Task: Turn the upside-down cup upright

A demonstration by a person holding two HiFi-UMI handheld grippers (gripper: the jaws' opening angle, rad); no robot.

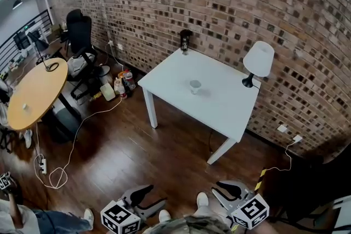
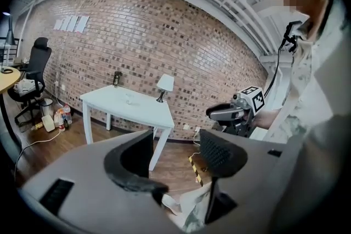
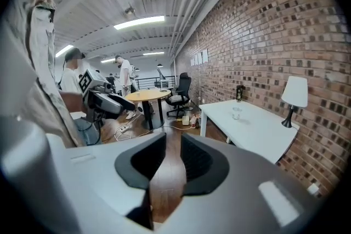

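Head view: white desk stands against the brick wall, about centre frame. The cup sits alone near the middle of the desk top, too small here to tell whether its mouth faces up or down. Lamp is at 2 o'clock from the cup, at the wall edge of the desk. Dark bottle is at 12 o'clock from the cup, on the far corner. None of these touch.

Both tools are held low at 6 o'clock in the frame, over the wood floor, well apart from the desk. Left gripper is at 7 o'clock, right gripper at 5 o'clock.

Left gripper view: tongs spread wide, with only floor and a bit of pale clothing between them. Right gripper view: tongs stand close with a narrow gap, not pressed together, and bare floor shows through. Neither pinches anything.

Off the desk: round wooden table at 9 o'clock, black office chair at 10 o'clock, white cable trailing over the floor between them and the desk.
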